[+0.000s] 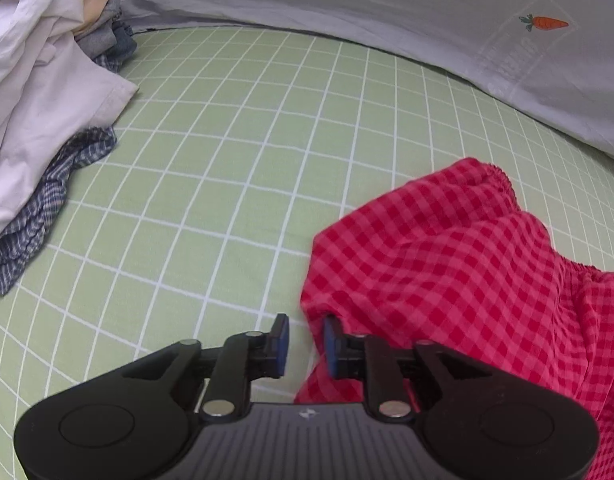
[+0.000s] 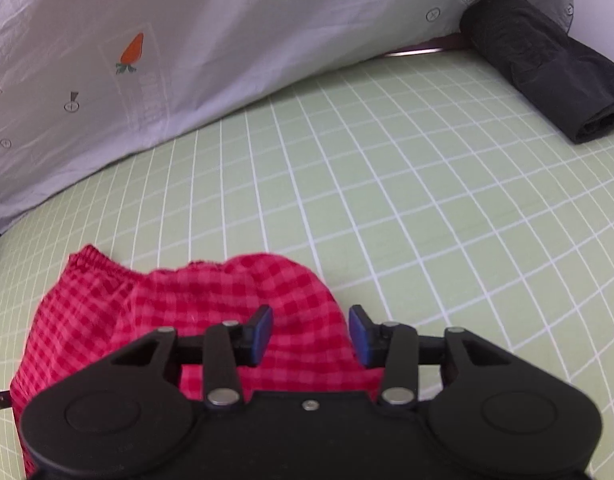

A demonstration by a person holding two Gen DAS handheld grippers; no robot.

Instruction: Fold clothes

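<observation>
Red gingham elastic-waist shorts (image 1: 459,264) lie rumpled on the green grid-patterned bed sheet (image 1: 227,184). Left tongs (image 1: 305,346) and right tongs (image 2: 311,336), both spread, straddle opposite edges; likely gripping stage, next needing closure on fabric.

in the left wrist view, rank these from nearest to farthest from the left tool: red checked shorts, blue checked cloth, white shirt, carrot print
1. red checked shorts: right at the left tool, its edge beside the right-hand finger.
2. blue checked cloth: off to the left on the green sheet.
3. white shirt: far left, lying over the blue cloth.
4. carrot print: upper right on the grey fabric at the back.
</observation>
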